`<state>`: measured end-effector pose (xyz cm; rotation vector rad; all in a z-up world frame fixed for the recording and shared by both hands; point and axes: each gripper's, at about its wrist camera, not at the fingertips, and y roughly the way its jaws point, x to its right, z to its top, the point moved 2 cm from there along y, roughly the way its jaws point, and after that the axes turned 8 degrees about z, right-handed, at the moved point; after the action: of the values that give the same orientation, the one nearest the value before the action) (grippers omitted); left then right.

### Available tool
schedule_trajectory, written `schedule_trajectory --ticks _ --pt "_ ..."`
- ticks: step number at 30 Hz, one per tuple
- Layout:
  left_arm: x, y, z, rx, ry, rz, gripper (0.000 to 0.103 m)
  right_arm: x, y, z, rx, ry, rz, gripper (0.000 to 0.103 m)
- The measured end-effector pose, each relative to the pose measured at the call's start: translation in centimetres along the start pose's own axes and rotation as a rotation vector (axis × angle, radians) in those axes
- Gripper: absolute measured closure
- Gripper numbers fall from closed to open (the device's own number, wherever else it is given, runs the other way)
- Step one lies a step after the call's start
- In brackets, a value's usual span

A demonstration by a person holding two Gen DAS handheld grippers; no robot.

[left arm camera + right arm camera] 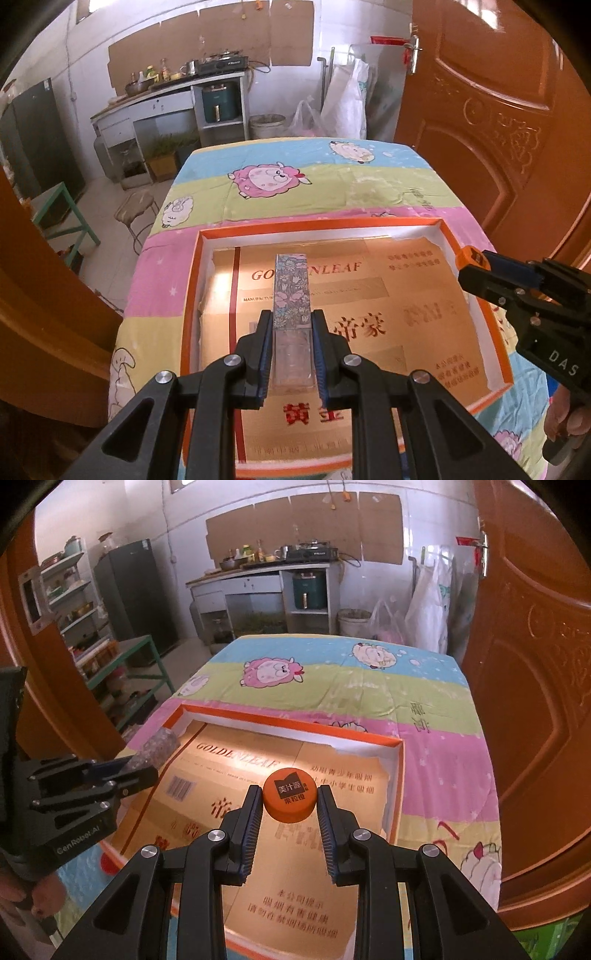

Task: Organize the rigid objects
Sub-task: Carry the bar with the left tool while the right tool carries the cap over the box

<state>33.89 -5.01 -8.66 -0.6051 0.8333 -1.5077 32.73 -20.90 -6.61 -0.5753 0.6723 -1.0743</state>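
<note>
My left gripper point(291, 321) is shut on a long flat bar with a floral pattern point(291, 288), held above the orange-rimmed shallow box point(321, 224) lined with gold printed card. My right gripper point(290, 799) is shut on an orange bottle cap point(289, 798) with a black label, held above the same box point(295, 722). The right gripper also shows in the left wrist view point(471, 260), over the box's right side, with the orange cap between its tips. The left gripper shows in the right wrist view point(142, 766) at the box's left edge, with the bar point(157, 747) sticking out.
The box lies on a table covered by a cartoon-sheep cloth point(295, 184). A brown wooden door point(498, 129) stands close on the right. A stool point(135, 210) and green table point(62, 210) stand to the left; a kitchen counter point(166, 99) is behind.
</note>
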Motion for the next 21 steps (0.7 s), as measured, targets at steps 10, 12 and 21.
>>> schedule_trajectory --ticks 10,12,21 --pt "-0.3 3.9 1.3 -0.084 -0.045 -0.001 0.083 1.2 3.6 0.7 -0.059 0.01 -0.004 0.073" --pt "-0.2 4.6 1.4 -0.101 -0.049 -0.008 0.083 1.5 4.4 0.7 -0.072 0.013 -0.009 0.073" --pt "-0.1 6.5 1.6 -0.138 -0.051 -0.018 0.083 2.6 6.6 0.4 -0.116 0.04 -0.021 0.072"
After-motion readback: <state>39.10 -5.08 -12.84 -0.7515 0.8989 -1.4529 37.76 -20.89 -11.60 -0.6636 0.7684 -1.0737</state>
